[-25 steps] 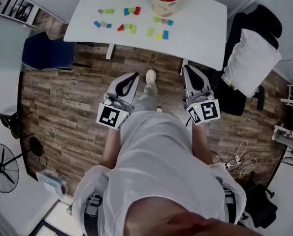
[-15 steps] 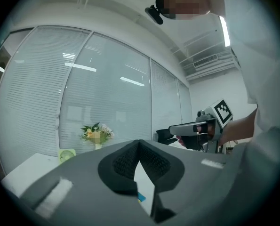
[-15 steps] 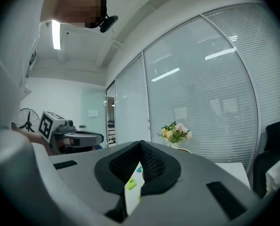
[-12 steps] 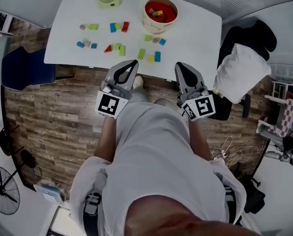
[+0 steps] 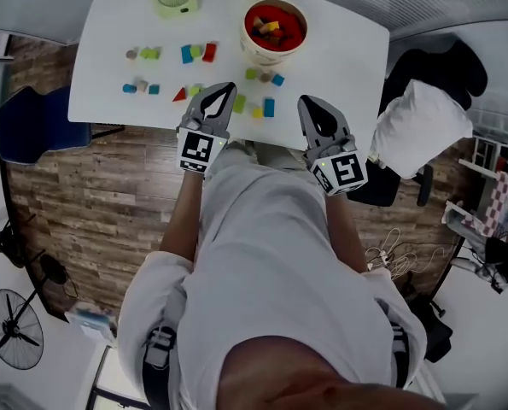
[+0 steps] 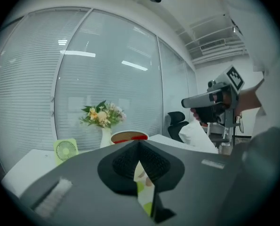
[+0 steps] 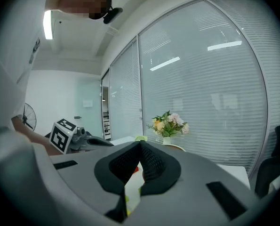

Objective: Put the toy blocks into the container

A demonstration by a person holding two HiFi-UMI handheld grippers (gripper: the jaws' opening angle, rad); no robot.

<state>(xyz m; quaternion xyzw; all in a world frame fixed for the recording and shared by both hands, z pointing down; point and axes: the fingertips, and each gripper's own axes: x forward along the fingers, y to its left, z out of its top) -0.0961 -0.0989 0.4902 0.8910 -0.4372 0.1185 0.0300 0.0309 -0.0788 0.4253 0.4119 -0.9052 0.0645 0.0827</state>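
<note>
Your left tool is closed on nothing at the near edge of the bench. The blocks lie scattered from the bench's left side across to the container, which holds a few, and your right tool is closed and empty too. The blocks look small, light, rigid and smooth, so pinch each squarely across two flat opposite faces; I'd expect the wedge to slip if taken on its slope.

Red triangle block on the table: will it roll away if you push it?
Probably not: the red triangle block has flat sides and lies on the white table, so it should slide, not roll. It looks small and solid, so likely light and stiff to lift.
</note>
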